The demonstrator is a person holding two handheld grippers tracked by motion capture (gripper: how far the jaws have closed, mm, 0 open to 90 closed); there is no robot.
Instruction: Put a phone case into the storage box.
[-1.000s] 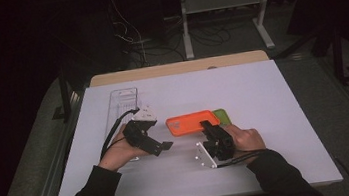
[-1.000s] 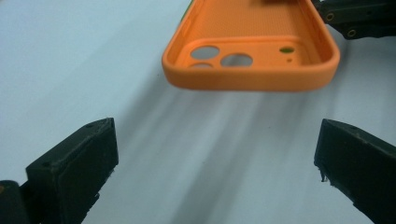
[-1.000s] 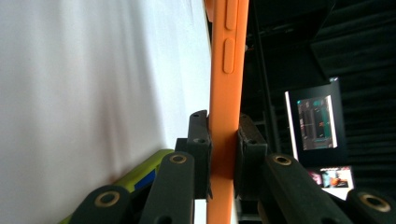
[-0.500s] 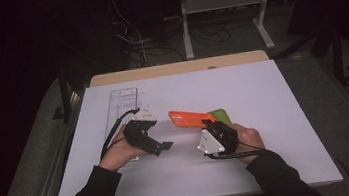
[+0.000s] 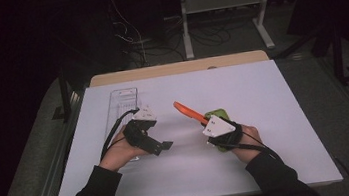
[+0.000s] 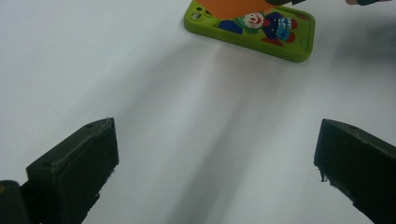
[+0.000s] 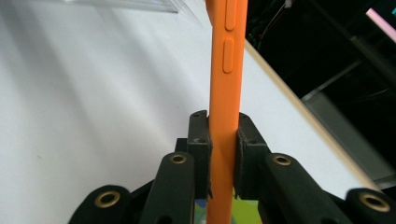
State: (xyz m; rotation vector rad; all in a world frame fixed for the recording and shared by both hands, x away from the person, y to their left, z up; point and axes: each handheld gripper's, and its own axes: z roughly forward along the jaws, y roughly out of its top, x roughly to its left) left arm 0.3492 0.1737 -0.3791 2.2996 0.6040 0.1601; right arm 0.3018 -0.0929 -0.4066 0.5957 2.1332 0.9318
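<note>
An orange phone case (image 5: 188, 112) is lifted off the table and turned on edge, clamped in my right gripper (image 5: 205, 123). In the right gripper view the jaws press both faces of the orange phone case (image 7: 223, 84), its side buttons showing. Under it a green phone case (image 6: 254, 25) with a clown picture lies flat on the white table; a corner of the green phone case (image 5: 218, 114) peeks out beside the right gripper. My left gripper (image 5: 165, 145) rests low to the left, jaws wide apart with bare table between them, pointing toward the green case.
A clear plastic tray (image 5: 124, 104) lies at the left back of the white table top (image 5: 263, 97). A wooden edge (image 5: 179, 68) runs along the far side. Beyond it are a dark floor, cables and a metal stand.
The right gripper has lifted the orange case off the green one and rotated it from flat to on edge. The left gripper has barely moved.
</note>
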